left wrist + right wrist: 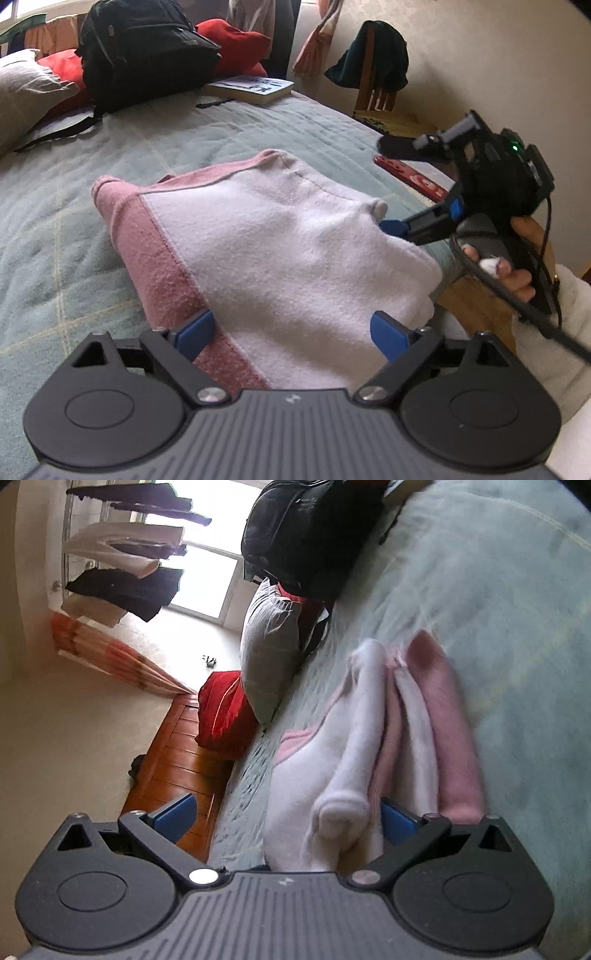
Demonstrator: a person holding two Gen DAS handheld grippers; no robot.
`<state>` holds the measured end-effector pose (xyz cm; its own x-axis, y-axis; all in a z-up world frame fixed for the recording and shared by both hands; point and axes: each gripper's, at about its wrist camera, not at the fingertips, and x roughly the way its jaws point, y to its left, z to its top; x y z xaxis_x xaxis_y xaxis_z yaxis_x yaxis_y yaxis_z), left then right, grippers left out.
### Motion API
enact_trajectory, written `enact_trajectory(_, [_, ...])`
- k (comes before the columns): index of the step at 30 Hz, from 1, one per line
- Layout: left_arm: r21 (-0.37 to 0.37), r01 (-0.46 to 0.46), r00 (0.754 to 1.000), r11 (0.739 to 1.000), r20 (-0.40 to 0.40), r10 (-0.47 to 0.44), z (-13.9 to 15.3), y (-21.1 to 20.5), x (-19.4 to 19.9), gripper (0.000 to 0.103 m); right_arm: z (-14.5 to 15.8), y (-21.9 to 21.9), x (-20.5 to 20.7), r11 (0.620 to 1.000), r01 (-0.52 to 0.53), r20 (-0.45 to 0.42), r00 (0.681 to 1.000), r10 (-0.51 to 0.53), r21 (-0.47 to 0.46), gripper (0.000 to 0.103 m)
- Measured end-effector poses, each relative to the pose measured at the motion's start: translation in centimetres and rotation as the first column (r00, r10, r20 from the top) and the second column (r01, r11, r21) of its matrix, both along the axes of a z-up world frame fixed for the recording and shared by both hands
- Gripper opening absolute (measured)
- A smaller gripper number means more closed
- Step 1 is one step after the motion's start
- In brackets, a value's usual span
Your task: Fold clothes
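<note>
- Left wrist view: my left gripper stands wide open, holding nothing, over the folded pink-and-white fleece garment near the bed edge.
- Right wrist view: my right gripper is spread wide, one pad against the garment's folds, nothing clamped. Soft, light, floppy; I'd pinch a corner.

I see one garment on the bed, a soft fleecy piece, mostly white with a dusty pink band down one side and pink along its far hem. It is folded into a rough, thick rectangle of several layers, lying near the bed's side edge. From the right wrist view its folds show as stacked white and pink ridges, one rolled end bulging toward me.
</note>
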<state>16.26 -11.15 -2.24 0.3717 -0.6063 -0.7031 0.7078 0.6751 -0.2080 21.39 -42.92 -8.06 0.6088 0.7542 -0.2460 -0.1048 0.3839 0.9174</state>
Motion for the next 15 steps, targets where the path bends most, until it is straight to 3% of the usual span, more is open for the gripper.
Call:
enact_trajectory(3, [-0.009,-0.019,1.000,1.000,-0.008,0.019,-0.1,0.2,0.2,0.092,-1.1,-0.1,2.0,1.000,-0.005,-0.058,0.998,0.004,-0.013,0.103])
enact_trajectory(6, [-0.008,-0.031,1.000,0.999,0.003,0.031,0.2,0.5,0.2,0.092,-2.0,-0.4,2.6,0.999,0.010,-0.092,0.996,-0.006,0.047,0.103])
enact_trajectory(9, [0.007,-0.047,0.999,0.999,0.028,0.047,0.5,0.9,0.2,0.092,-1.1,-0.3,3.2,0.999,-0.016,-0.065,0.998,0.019,0.038,0.103])
enact_trajectory(12, [0.001,-0.064,0.998,0.998,0.025,0.064,0.4,1.3,0.4,0.092,-2.7,0.3,4.4,0.999,-0.033,-0.061,0.998,0.034,0.020,0.103])
enact_trajectory(15, [0.002,-0.074,0.997,0.997,0.010,0.074,0.0,1.4,0.6,0.092,-3.6,0.0,3.8,0.999,-0.040,0.017,0.999,0.040,0.034,0.099])
